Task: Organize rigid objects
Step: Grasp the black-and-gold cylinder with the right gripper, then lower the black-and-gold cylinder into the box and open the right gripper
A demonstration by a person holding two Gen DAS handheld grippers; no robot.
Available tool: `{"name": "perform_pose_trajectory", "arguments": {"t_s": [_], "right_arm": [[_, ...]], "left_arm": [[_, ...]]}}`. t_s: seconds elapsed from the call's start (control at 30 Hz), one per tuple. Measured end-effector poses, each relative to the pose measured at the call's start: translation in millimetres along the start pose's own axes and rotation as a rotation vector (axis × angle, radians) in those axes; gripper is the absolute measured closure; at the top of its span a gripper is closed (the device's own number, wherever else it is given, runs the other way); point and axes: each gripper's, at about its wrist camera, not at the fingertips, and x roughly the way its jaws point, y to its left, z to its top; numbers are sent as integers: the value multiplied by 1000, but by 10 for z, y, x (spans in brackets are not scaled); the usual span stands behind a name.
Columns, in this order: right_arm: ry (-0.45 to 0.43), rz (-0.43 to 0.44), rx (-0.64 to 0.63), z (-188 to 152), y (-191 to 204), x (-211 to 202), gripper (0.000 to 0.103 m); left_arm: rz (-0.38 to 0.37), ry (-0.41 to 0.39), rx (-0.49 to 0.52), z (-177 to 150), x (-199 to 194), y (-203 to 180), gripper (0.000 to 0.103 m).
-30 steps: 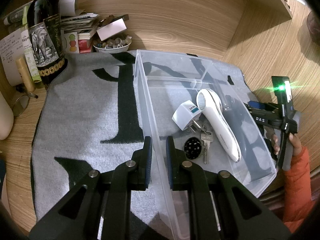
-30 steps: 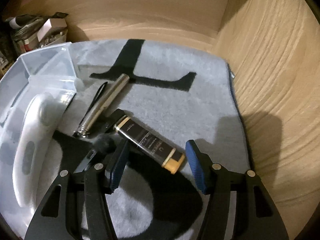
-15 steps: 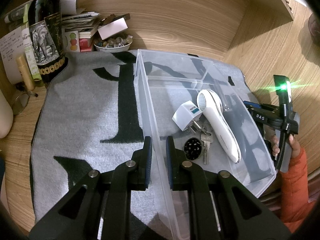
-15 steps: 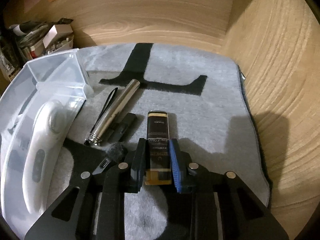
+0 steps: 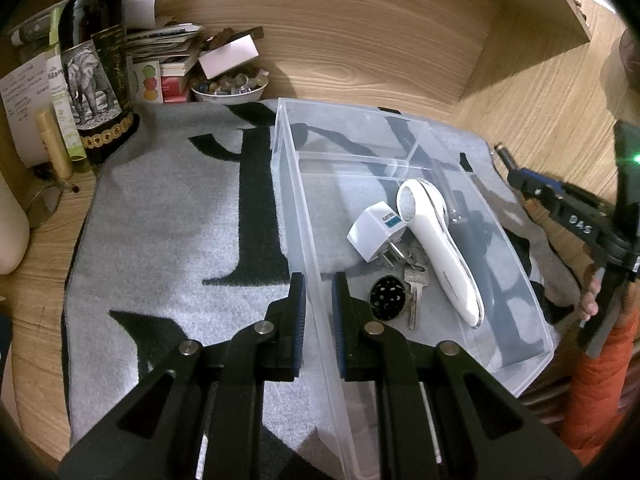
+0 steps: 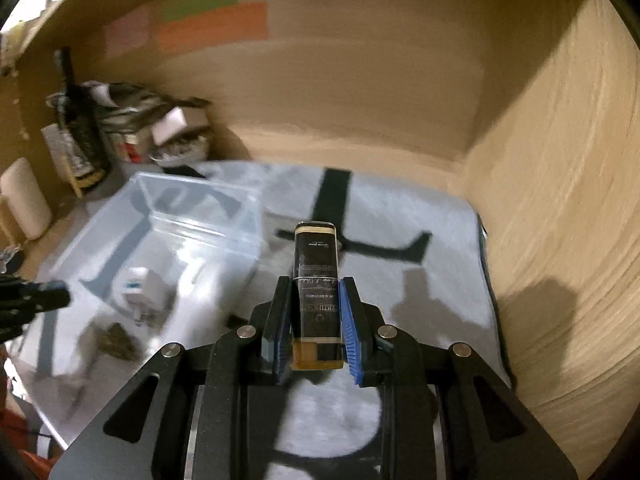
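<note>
A clear plastic bin stands on a grey mat; it also shows in the right wrist view. Inside lie a white handheld device, a white plug adapter, a key and a black round piece. My left gripper is shut on the bin's left wall near the front. My right gripper is shut on a flat black bottle with a gold cap and holds it lifted above the mat, right of the bin.
A dark wine bottle, stacked papers and a bowl of small items crowd the back left. Wooden walls close the back and right. The grey mat has black letter shapes.
My right gripper closed on the black bottle lying on the mat, then lifted it up and swung the view toward the bin. My left gripper stayed shut on the bin wall.
</note>
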Motion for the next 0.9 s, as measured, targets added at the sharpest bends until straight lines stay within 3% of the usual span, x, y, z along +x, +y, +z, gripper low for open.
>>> {"name": "perform_pose_trajectory", "arguments": {"t_s": [0.3,0.53,0.9], "right_arm": [[-45,102,-90,125,446,-78,81],[17,137,-192,112,815,143,81],[136,169,-288,30,1038,435,81]], "left_arm": [[7,-3,-7,7,3,10,91],[4,-3,-7,12,3,17,91],[-1,-5,1,25,-1,27,91]]}}
